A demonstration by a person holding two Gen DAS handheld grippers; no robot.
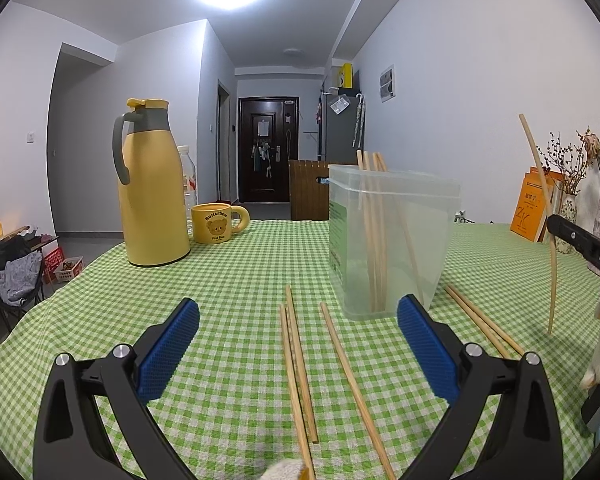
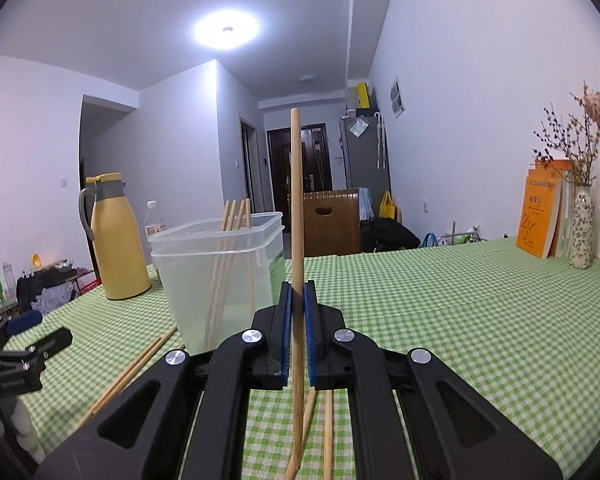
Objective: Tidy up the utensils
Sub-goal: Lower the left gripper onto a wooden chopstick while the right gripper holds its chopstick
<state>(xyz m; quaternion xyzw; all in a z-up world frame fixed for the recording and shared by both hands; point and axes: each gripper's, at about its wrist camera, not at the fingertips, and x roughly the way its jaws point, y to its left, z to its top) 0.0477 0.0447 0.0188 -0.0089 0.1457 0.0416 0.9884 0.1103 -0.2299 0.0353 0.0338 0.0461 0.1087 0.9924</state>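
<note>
A clear plastic container (image 1: 392, 240) stands on the green checked tablecloth and holds several wooden chopsticks (image 1: 374, 232). It also shows in the right wrist view (image 2: 220, 272). My left gripper (image 1: 298, 344) is open and empty, low over three loose chopsticks (image 1: 300, 364) lying in front of the container. Two more chopsticks (image 1: 480, 320) lie right of the container. My right gripper (image 2: 298, 308) is shut on one chopstick (image 2: 297, 216), held upright to the right of the container. That chopstick shows in the left wrist view (image 1: 544, 216) too.
A yellow thermos jug (image 1: 150, 188), a yellow bear mug (image 1: 216, 222) and a plastic bottle (image 1: 188, 184) stand at the far left. Orange books (image 2: 540, 216) and a vase of dried flowers (image 2: 582, 228) stand by the right wall. More chopsticks (image 2: 328, 432) lie under my right gripper.
</note>
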